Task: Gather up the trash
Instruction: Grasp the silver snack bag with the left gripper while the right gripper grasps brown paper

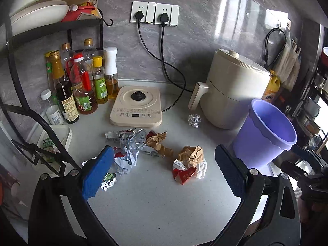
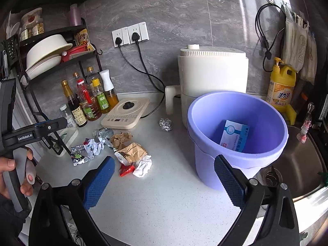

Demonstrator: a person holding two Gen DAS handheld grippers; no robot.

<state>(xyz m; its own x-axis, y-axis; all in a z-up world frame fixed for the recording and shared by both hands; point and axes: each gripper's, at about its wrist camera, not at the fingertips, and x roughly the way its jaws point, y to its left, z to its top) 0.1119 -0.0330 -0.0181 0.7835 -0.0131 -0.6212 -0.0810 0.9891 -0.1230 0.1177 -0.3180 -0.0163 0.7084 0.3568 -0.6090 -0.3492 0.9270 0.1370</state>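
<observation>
Crumpled trash lies on the pale counter: a brown paper wad over red and white wrappers (image 1: 189, 162) (image 2: 134, 157), another brown wad (image 1: 156, 141) (image 2: 121, 137), silver and white wrappers (image 1: 125, 143) (image 2: 92, 146), and a foil ball (image 1: 194, 120) (image 2: 166, 124). A purple bin (image 1: 264, 135) (image 2: 237, 141) stands at the right with a blue-and-white box (image 2: 234, 136) inside. My left gripper (image 1: 164, 172) hovers open just short of the trash, nothing between its blue pads. My right gripper (image 2: 164, 181) is open and empty, between the trash and the bin.
A cream hob plate (image 1: 136, 107) (image 2: 125, 112), a white air fryer (image 1: 233, 90) (image 2: 211, 75) and several oil bottles (image 1: 82, 86) (image 2: 88, 100) line the wall. A black rack (image 1: 55, 26) with bowls stands left. A sink (image 2: 297, 164) lies right of the bin. A hand (image 2: 12, 174) holds the other gripper.
</observation>
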